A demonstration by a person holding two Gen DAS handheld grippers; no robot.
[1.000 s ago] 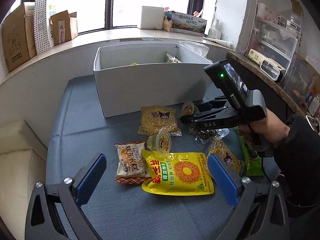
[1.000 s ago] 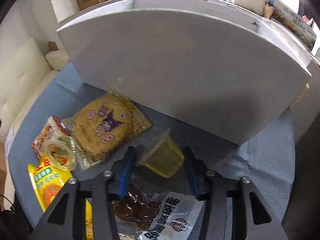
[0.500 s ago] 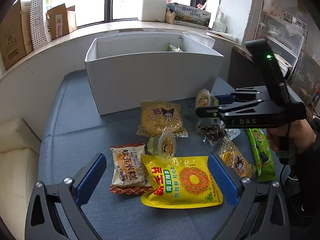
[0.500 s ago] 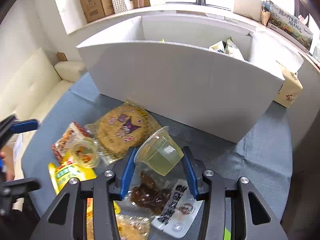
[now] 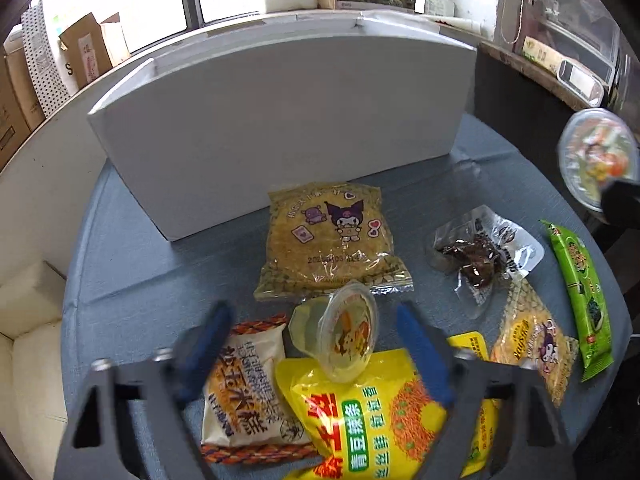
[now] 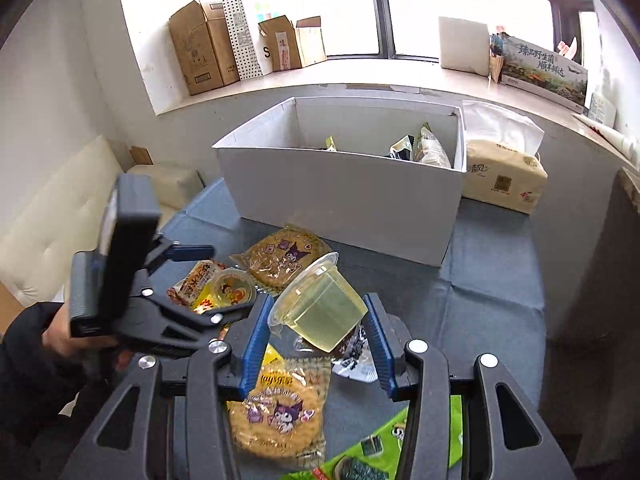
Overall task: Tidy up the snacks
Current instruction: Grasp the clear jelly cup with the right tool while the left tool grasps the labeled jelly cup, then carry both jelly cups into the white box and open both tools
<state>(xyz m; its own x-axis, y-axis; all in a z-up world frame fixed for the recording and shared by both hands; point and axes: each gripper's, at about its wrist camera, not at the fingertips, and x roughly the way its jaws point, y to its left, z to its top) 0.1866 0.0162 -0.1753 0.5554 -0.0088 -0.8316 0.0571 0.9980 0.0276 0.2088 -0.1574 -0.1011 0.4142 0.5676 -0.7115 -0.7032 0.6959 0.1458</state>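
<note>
Loose snacks lie on the blue-grey table in front of a white box [image 5: 280,120] [image 6: 340,200]. My left gripper [image 5: 316,340] straddles a clear jelly cup [image 5: 340,336] [image 6: 234,290] lying on its side atop a yellow bag [image 5: 360,412]. Its jaws are closing and blurred, with gaps still visible on both sides of the cup. My right gripper [image 6: 318,308] is shut on a second jelly cup [image 6: 320,312] [image 5: 596,160], held tilted above the table. A large Kuromi cracker pack [image 5: 328,240] lies just in front of the box.
A rice-cake pack [image 5: 240,392], dark meat pouch [image 5: 480,256], small Kuromi pack [image 5: 528,344] and green seaweed pack [image 5: 580,300] lie around. A tissue pack [image 6: 504,176] stands right of the box. The box holds several packets. A cream sofa [image 6: 60,208] sits left.
My left gripper has come down and forward over the lying jelly cup, and its jaws have narrowed. My right gripper has lifted its jelly cup off the table and drawn back from the box.
</note>
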